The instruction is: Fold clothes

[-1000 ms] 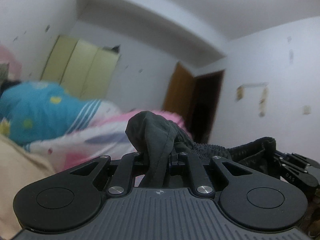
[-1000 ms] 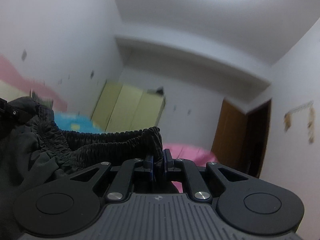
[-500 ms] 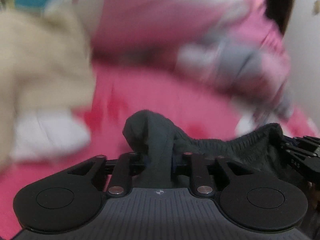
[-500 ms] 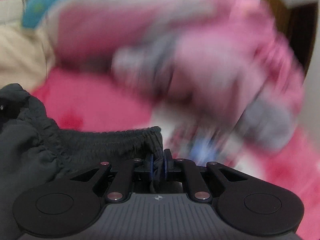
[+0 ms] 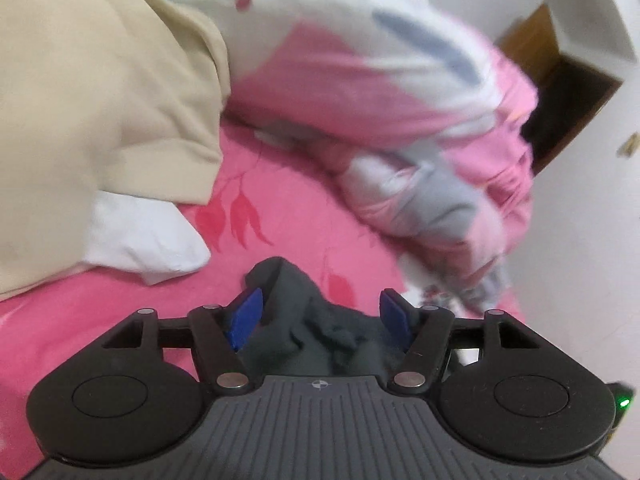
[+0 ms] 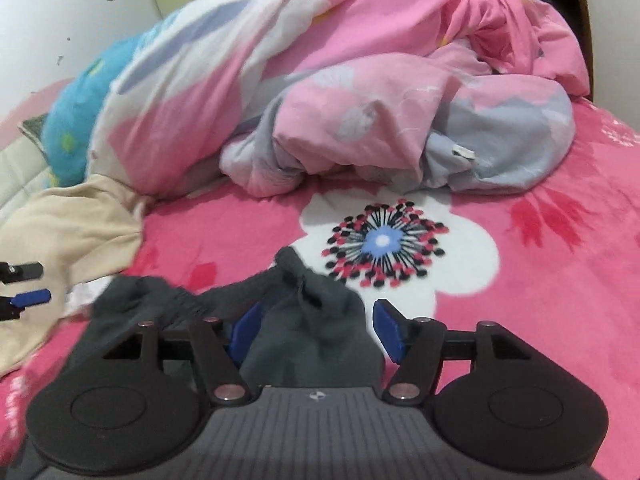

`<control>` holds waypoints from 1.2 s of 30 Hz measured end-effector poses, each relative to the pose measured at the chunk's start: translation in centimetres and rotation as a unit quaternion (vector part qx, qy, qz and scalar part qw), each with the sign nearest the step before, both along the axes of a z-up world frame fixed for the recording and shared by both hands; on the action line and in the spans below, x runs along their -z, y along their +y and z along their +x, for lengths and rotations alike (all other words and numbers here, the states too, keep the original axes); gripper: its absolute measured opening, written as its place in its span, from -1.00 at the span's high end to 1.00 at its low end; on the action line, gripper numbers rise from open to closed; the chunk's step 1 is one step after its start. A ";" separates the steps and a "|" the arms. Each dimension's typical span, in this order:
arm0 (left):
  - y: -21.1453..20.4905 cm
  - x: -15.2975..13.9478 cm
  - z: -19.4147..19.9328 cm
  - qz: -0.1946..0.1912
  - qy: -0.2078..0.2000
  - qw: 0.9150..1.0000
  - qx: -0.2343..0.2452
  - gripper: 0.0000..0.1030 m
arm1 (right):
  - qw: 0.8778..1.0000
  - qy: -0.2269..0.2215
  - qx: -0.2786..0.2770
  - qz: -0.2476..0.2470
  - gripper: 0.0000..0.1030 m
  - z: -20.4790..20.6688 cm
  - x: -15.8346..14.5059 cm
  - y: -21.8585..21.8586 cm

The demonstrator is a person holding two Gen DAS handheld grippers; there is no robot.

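A dark grey garment [image 5: 304,320] [image 6: 312,320] with an elastic waistband lies bunched on the pink bedspread [image 5: 280,216] [image 6: 540,280]. My left gripper [image 5: 320,312] is opening: its blue pads [image 5: 246,314] stand apart, with the grey cloth loose between them. My right gripper [image 6: 316,326] is opening too, and a puckered corner of the same garment sits between its blue pads [image 6: 386,328] without being pressed. The left gripper's fingertips [image 6: 24,286] show at the left edge of the right wrist view.
A cream garment [image 5: 92,100] [image 6: 72,232] and a white cloth [image 5: 140,236] lie to the left. A crumpled pink, white and grey duvet [image 5: 400,120] [image 6: 360,100] is heaped behind, with a blue pillow [image 6: 80,108]. A wall and a brown door [image 5: 560,92] stand at right.
Both grippers swung down from facing the ceiling and walls to just above the bed. Both had the grey garment pinched; their jaws have now spread and the cloth lies loose between them.
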State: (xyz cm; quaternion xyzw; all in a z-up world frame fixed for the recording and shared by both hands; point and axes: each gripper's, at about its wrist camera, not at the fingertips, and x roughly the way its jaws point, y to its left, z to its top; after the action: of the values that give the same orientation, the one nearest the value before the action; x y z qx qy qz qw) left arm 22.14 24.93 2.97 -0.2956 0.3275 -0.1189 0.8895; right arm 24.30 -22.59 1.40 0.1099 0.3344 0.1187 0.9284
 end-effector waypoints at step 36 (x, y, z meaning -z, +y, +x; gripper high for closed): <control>-0.6 8.2 -25.1 0.276 -0.050 0.957 0.069 0.54 | 0.958 -0.005 -0.286 -0.031 -0.16 -19.1 -3.9 28.4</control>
State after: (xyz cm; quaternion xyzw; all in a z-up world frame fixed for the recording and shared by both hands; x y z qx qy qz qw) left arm -2.96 24.31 -5.24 -0.0089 0.3226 -0.0994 0.9413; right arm 5.24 5.83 5.26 -0.0201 0.3509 0.3695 0.8602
